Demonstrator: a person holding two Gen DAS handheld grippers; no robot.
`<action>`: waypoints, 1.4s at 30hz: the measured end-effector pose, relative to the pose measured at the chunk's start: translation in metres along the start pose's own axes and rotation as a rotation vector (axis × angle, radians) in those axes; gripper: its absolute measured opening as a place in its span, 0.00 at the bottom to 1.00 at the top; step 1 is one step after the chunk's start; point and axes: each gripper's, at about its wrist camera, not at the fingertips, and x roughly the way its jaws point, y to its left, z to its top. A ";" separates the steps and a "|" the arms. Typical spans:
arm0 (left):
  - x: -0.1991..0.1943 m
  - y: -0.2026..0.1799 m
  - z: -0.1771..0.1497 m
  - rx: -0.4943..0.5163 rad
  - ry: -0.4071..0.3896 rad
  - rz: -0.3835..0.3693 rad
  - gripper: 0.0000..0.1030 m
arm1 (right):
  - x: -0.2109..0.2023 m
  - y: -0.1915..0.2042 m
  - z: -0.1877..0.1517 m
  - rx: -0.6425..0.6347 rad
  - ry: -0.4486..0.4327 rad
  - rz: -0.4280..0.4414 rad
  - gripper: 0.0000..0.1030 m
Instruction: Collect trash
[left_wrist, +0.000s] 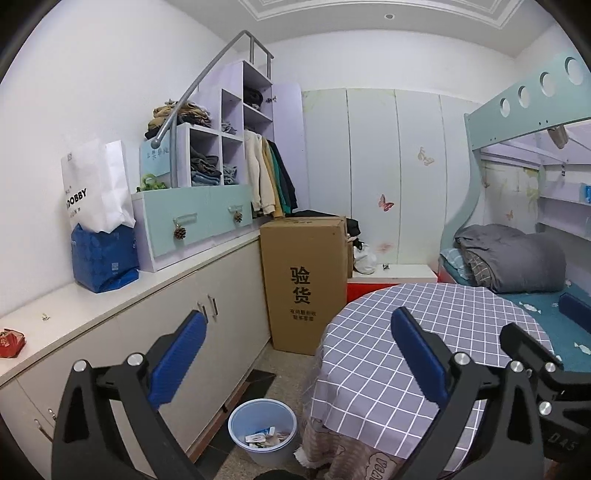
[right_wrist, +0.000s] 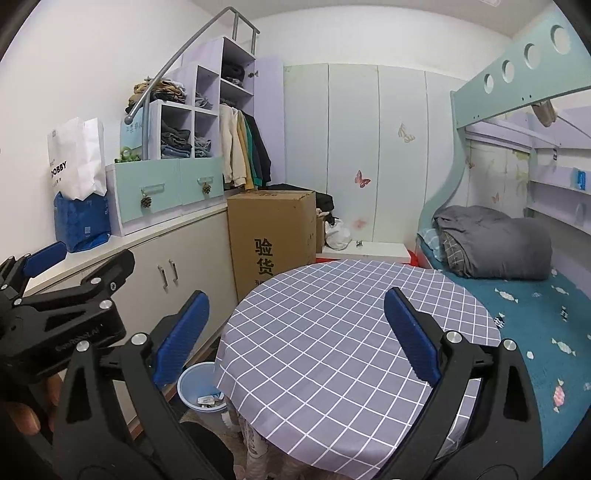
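A light blue trash bin (left_wrist: 263, 430) stands on the floor between the cabinet and the round table, with several pieces of paper trash inside; it also shows in the right wrist view (right_wrist: 202, 387). My left gripper (left_wrist: 297, 332) is open and empty, held high above the bin and the table's left edge. My right gripper (right_wrist: 295, 314) is open and empty above the table with the grey checked cloth (right_wrist: 332, 350). The left gripper also shows at the left of the right wrist view (right_wrist: 51, 269). A red crumpled item (left_wrist: 11, 341) lies on the cabinet top at far left.
A long white cabinet (left_wrist: 177, 314) runs along the left wall, with a blue bag (left_wrist: 103, 258) and a white paper bag on it. A tall cardboard box (left_wrist: 303, 284) stands behind the table. A bunk bed with a grey quilt (right_wrist: 495, 247) is on the right.
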 end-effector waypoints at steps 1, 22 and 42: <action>-0.001 0.001 0.000 -0.002 -0.004 0.001 0.95 | 0.000 0.000 0.000 0.003 0.000 0.005 0.91; 0.006 -0.001 -0.001 0.001 0.005 -0.047 0.95 | -0.003 -0.001 0.001 0.013 -0.013 -0.015 0.92; 0.008 -0.005 -0.007 0.010 0.018 -0.048 0.95 | -0.003 -0.003 -0.005 0.030 -0.005 -0.012 0.92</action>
